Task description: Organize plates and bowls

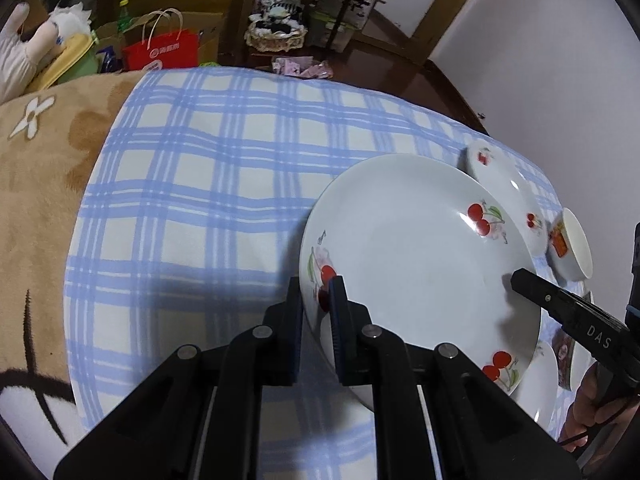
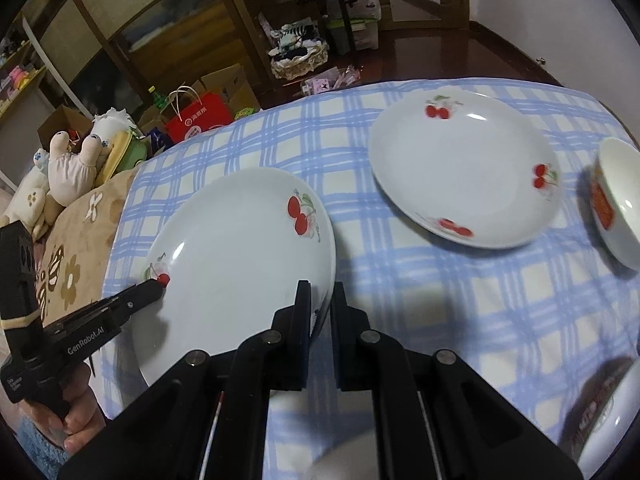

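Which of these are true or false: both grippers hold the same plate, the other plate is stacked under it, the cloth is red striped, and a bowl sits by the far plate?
1. Both the left gripper and the right gripper grip the cherry plate by its rim. True.
2. The second plate is stacked under it. False: it lies apart on the cloth.
3. The cloth is red striped. False: blue and white checks.
4. A bowl sits beside the second plate. True.

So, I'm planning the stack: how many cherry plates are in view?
2: held plate gripped between both tongs, left; second plate resting on the checked cloth, farther right. Others may be hidden.
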A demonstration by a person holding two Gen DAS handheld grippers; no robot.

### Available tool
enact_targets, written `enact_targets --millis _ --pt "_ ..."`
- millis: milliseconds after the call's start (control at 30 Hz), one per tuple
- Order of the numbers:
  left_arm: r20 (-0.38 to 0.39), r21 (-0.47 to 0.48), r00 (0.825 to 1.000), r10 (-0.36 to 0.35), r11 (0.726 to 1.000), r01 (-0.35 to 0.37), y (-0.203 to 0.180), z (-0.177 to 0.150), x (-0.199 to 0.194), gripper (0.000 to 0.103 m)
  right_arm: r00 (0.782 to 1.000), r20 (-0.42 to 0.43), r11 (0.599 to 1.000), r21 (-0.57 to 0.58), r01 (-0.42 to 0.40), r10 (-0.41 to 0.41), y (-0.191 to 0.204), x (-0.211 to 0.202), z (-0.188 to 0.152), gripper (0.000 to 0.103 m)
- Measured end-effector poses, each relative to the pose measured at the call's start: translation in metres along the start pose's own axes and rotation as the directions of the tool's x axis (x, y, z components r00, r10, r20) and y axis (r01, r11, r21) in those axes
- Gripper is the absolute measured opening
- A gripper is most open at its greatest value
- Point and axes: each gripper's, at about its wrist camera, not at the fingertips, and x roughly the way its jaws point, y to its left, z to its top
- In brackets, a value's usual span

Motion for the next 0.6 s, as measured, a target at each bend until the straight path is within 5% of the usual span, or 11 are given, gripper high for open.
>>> enact_targets --millis 600 --pt "-0.028 0.151 0.997 -0.077 0.985 0.081 -0.079 -0.053 -0.04 0.013 0.997 0.061 0.995 0.085 0.051 -0.056 -0.051 -0.099 -0.069 0.009"
